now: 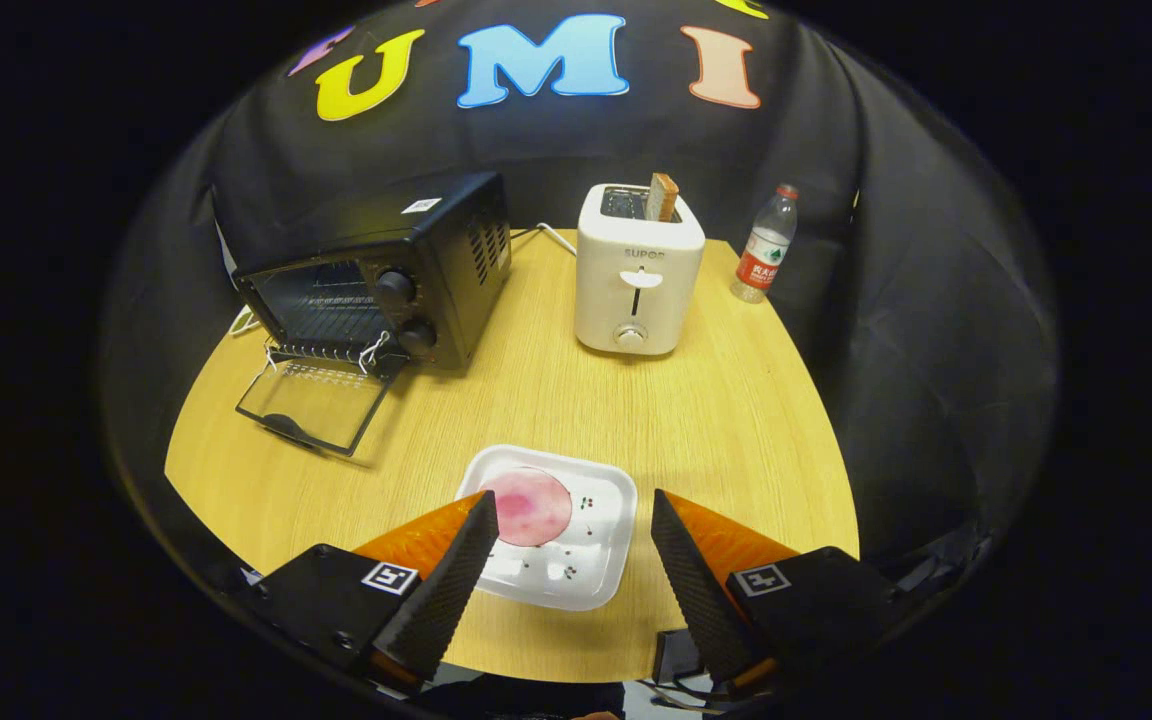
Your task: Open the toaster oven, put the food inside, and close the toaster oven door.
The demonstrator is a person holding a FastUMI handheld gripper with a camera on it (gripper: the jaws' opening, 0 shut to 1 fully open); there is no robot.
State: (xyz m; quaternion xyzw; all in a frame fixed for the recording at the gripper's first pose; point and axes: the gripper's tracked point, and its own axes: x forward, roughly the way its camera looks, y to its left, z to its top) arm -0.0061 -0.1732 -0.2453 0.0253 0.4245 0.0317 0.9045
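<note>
A black toaster oven (406, 270) stands at the far left of the round wooden table (716, 420). Its glass door (311, 402) lies folded down flat in front of it, showing the wire rack inside. A round pink slice of food (533, 507) rests on a white tray (608, 525) near the table's front edge. My gripper (573, 512) hovers above that tray with its fingers spread wide; the tray lies between them and the food sits close to the left fingertip. Nothing is held.
A white pop-up toaster (636, 275) with a slice of bread (662, 197) sticking out stands at the back centre. To its right is a plastic water bottle (766, 245) with a red label. A cable trails behind the appliances.
</note>
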